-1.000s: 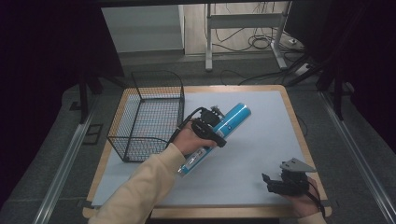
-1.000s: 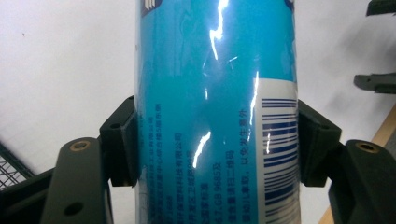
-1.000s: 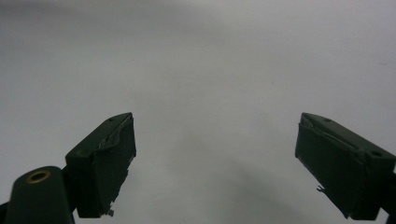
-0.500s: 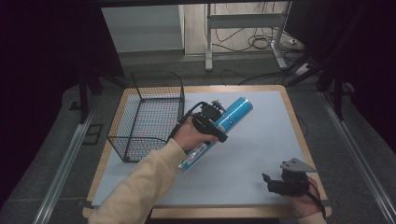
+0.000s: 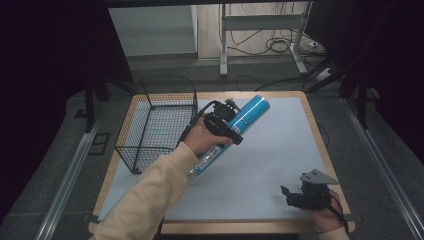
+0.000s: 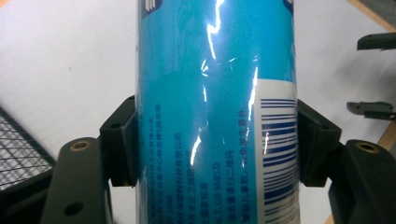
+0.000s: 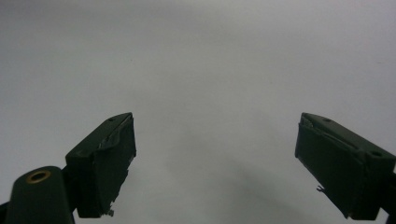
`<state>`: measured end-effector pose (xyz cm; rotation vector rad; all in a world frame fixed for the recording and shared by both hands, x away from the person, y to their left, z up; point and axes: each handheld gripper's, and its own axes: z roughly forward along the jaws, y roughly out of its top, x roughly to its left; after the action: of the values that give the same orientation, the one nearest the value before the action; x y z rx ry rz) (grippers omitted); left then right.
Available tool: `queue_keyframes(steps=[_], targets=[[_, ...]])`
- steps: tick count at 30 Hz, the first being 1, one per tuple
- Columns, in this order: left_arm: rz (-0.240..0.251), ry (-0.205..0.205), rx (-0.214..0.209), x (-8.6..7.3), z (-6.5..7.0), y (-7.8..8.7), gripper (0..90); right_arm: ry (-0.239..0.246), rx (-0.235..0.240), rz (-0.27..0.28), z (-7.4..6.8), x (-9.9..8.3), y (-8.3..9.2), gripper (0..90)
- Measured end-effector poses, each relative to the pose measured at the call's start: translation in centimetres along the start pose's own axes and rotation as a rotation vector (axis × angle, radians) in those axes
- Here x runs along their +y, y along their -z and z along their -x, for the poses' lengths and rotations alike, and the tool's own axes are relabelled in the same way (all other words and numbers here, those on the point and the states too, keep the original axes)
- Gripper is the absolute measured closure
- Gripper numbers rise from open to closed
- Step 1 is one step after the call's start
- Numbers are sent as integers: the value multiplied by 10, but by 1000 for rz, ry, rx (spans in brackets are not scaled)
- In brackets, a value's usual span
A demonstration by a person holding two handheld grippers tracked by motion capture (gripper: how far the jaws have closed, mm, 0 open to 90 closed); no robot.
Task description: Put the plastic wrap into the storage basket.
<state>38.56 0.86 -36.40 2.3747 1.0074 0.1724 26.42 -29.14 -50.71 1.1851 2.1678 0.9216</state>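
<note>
A long blue cylindrical can (image 5: 248, 114) with white print and a barcode hangs tilted above the middle of the table. My left gripper (image 5: 227, 129) is shut on the blue can (image 6: 217, 116) around its middle, a black pad pressing on each side. The can's far end points up and to the right, and its near end shows below the hand. My right gripper (image 5: 289, 194) rests near the table's front right corner, jaws wide apart. In the right gripper view my right gripper (image 7: 217, 163) has only bare white table between its fingers.
A black wire basket (image 5: 155, 122) stands at the table's left side, just left of the held can. The table (image 5: 280, 150) has a white top with a wooden rim. Beyond the far edge are a metal stand's legs and cables on the floor.
My left gripper has lifted the blue can a little higher and slightly toward the far side of the table. The right gripper has stayed where it was.
</note>
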Motion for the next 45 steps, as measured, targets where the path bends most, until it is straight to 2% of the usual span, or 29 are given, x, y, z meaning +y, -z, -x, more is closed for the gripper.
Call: queue_keyframes(steps=[12, 14, 28, 31, 39, 41, 45], targets=[[38, 14, 23, 9, -12, 18, 315, 2, -3, -1, 0, 0, 0, 130], [40, 19, 15, 10, -17, 22, 314, 0, -5, 1, 0, 0, 0, 130], [75, 44, 59, 27, -37, 45, 315, -10, -8, -3, 3, 0, 0, 130], [88, 39, 74, 27, -40, 46, 315, -11, -8, -2, 3, 0, 0, 130], [77, 62, 81, 30, -52, 46, 315, -14, -8, -4, 3, 0, -1, 130], [87, 68, 113, 32, -54, 45, 315, -14, -9, -5, 4, -1, -1, 130], [83, 73, 103, 32, -59, 44, 315, -12, -11, -5, 3, -1, -1, 130]])
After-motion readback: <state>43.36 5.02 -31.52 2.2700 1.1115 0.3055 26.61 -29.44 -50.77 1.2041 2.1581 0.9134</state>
